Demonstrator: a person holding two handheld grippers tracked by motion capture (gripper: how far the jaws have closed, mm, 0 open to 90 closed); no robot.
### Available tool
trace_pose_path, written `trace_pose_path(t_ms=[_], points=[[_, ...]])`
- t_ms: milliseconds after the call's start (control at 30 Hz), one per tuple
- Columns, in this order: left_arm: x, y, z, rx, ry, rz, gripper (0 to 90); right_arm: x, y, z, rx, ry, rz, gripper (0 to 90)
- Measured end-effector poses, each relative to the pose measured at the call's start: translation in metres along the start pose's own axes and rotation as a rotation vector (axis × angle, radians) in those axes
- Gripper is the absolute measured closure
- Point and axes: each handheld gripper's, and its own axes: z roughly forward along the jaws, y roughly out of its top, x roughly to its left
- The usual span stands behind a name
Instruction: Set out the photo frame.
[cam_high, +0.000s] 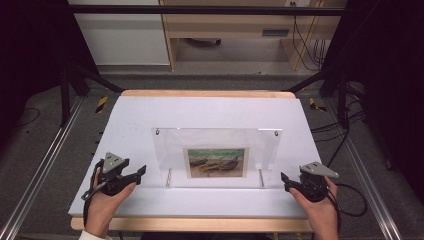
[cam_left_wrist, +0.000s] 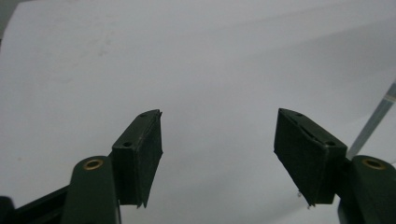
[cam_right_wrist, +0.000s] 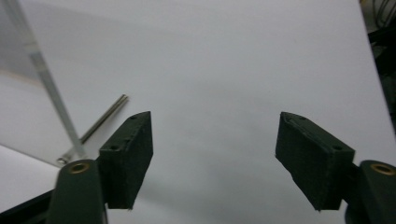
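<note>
On the counter (cam_high: 125, 115), the frame (cam_high: 216, 157) stands upright between the left gripper (cam_high: 140, 173) and right gripper (cam_high: 285, 179). Both grippers are apart and empty, near its side edges. Any regrip should close on both edges evenly, to avoid tipping it.

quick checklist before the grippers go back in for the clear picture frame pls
1. Left gripper jaws open, nothing between them: ok.
2. Right gripper jaws open, nothing between them: ok.
3. Clear acrylic picture frame with the boat painting print stands leaning on its metal support rods: ok.
4. Both grippers apart from the frame, one off each lower side edge: ok.
5. White tabletop bare around the frame, no obstacles in the approach: ok.
6. Frame steady on its rods if nudged: cannot tell.
</note>
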Motion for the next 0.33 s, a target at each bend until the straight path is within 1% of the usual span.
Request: trace_pose_path(t_ms=[33, 100, 167, 200, 267, 333], points=[[0.000, 0.000, 0.001, 0.001, 0.006, 0.000, 28.1, -0.001, 0.000, 0.001, 0.004, -0.023, -0.014, 23.0], [0.003, 0.000, 0.003, 0.012, 0.012, -0.005, 23.3, -0.004, -0.001, 0.004, 0.001, -0.044, -0.026, 18.7], [0.007, 0.000, 0.004, 0.003, 0.007, -0.014, 19.9, -0.007, -0.001, 0.006, 0.000, -0.058, -0.012, 15.3], [0.008, 0.000, 0.005, 0.002, 0.006, -0.013, 18.4, -0.008, -0.001, 0.006, -0.003, -0.065, -0.012, 14.3], [0.011, 0.000, 0.006, -0.004, 0.010, -0.009, 14.5, -0.009, -0.002, 0.007, -0.006, -0.078, -0.019, 11.2], [0.013, -0.001, 0.009, -0.016, 0.005, -0.004, 11.0, -0.009, -0.002, 0.007, -0.007, -0.083, -0.033, 10.4]])
